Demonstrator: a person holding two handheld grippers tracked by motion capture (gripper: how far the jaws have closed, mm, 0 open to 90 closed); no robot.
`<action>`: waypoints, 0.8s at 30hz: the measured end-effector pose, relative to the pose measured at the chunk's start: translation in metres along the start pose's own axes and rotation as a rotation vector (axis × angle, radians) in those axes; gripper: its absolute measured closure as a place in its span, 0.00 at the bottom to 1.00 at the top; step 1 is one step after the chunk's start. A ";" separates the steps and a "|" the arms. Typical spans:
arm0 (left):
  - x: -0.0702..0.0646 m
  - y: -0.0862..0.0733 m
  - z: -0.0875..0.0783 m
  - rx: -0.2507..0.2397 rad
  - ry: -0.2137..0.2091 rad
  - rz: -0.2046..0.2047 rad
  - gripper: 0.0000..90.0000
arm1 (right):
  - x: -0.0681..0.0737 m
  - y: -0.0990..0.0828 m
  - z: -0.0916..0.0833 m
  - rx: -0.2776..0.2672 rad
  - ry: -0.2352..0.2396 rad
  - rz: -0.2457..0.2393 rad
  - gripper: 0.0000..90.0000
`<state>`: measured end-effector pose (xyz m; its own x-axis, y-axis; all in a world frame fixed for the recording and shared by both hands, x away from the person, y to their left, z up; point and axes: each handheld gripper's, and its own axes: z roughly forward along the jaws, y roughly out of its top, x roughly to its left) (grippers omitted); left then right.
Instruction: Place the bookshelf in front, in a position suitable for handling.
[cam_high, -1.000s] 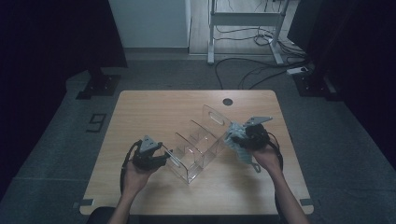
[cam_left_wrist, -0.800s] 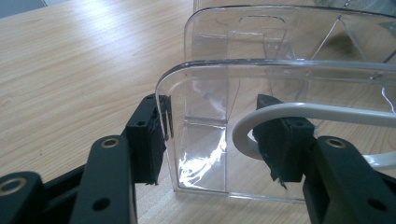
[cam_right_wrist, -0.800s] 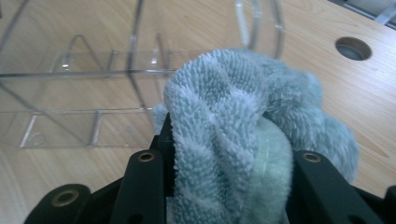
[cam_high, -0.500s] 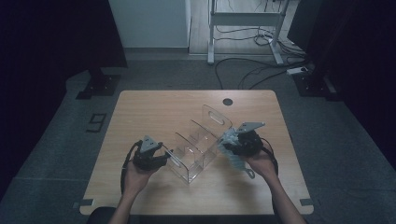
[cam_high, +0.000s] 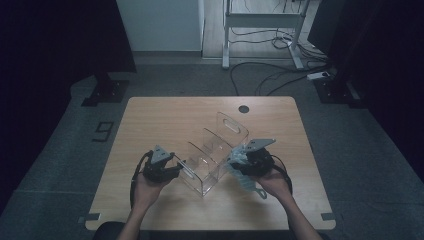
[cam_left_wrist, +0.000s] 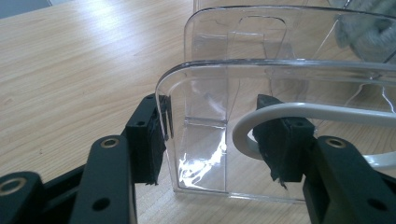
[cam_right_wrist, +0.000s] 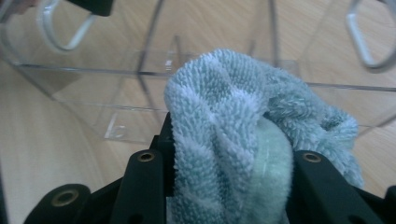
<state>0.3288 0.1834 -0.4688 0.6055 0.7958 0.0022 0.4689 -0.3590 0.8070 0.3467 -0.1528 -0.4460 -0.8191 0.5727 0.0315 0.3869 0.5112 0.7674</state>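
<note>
The clear rack (cam_high: 212, 155), a transparent plastic organiser with upright dividers, lies in the middle of the table (cam_high: 150, 115), its long axis running on a diagonal from the near left to the far right in the high view. Its near end wall is held between the jaws of the left gripper (cam_high: 176, 167); in the left gripper view the two pads are seen pressing on the wall (cam_left_wrist: 205, 140) from either side, so this gripper is clamped on the rack and is judged to be steadying it.

A bunched blue-green cloth (cam_right_wrist: 233, 135) is clenched in the right gripper (cam_high: 235, 162), the terry folds bulging out between and over the jaws. In the high view the cloth (cam_high: 245, 177) is seen just beside the rack's long right side, about halfway along it, and part of it hangs toward the table.

The work in hand is judged to be wiping the rack. The relation on which the next move turns is this: the rack lies directly ahead of the right gripper, its side wall (cam_right_wrist: 154, 86) set broadside across the jaws, so that a short push forward would bring the cloth onto the plastic, and a stroke along the diagonal would follow the wall's length. Whether cloth and wall already touch cannot be told. The right hand (cam_high: 272, 180) is the nearer to the unwiped side; the left hand (cam_high: 147, 187) is occupied at the near end.
</note>
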 end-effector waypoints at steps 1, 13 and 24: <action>0.000 0.000 0.000 0.000 0.001 -0.001 0.51 | 0.003 0.000 0.001 -0.002 0.006 -0.005 0.68; -0.003 0.000 0.001 -0.002 0.016 -0.009 0.51 | 0.038 0.002 0.006 0.006 0.082 -0.053 0.68; -0.005 0.001 0.001 0.000 0.030 -0.012 0.51 | 0.064 0.004 0.009 0.015 0.146 -0.088 0.67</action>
<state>0.3265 0.1783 -0.4690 0.5806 0.8141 0.0101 0.4759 -0.3494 0.8071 0.2994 -0.1079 -0.4469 -0.9025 0.4269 0.0576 0.3162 0.5657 0.7616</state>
